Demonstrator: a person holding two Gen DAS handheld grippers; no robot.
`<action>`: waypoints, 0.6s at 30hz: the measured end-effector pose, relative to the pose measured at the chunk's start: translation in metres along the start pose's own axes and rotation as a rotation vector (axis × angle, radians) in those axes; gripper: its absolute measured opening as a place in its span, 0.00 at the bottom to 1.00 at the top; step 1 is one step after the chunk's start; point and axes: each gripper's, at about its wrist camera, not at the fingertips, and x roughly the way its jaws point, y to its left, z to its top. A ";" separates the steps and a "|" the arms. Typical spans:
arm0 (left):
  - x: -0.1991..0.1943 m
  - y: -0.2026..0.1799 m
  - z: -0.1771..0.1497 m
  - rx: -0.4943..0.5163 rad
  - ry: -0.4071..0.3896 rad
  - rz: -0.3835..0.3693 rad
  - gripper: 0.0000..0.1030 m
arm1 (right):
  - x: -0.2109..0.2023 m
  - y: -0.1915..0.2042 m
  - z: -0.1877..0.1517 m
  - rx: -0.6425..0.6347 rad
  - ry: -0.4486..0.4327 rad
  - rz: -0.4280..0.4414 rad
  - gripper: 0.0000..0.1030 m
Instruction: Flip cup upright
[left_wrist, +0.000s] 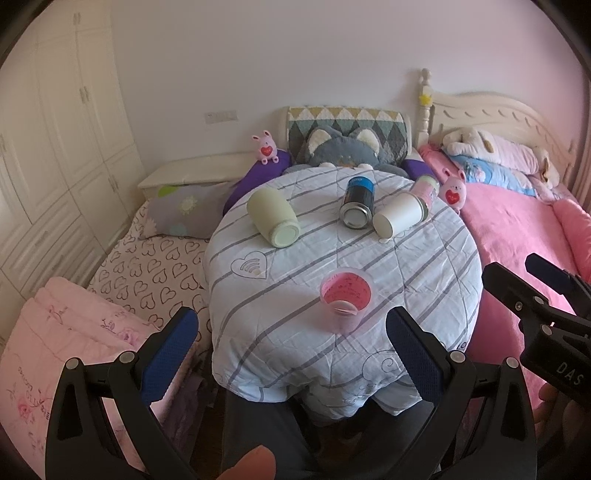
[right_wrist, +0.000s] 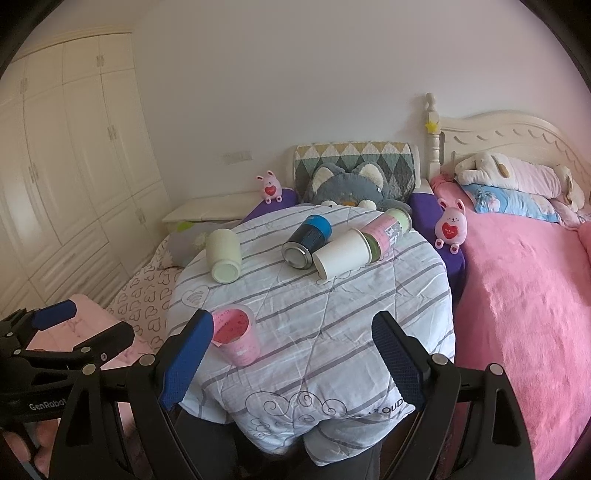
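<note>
Here both my claws gape wide with nothing held: left claw (left_wrist: 291, 332), right claw (right_wrist: 295, 350), whose body reads "DAS" from the left view. Between them the pink translucent cup (left_wrist: 345, 297) stands mouth-up near the front of the striped quilted surface (left_wrist: 295, 258), its printing illegible. Farther back lie a cream jar (left_wrist: 273, 216), a blue can (left_wrist: 357, 201) and a white paper cup (left_wrist: 397, 214) on their sides.

Bedroom: bed (right_wrist: 517, 295), wardrobe (right_wrist: 74, 166), plush toys (right_wrist: 517, 170)
</note>
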 end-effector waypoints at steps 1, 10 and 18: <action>0.000 0.000 0.000 -0.001 -0.002 0.001 1.00 | 0.000 0.000 0.000 0.000 0.001 -0.001 0.86; 0.002 -0.002 -0.003 0.001 0.005 0.004 1.00 | 0.002 0.000 -0.002 0.002 0.002 -0.001 0.86; 0.004 -0.003 -0.004 0.001 0.007 0.001 1.00 | 0.002 0.001 -0.003 0.003 0.004 0.002 0.86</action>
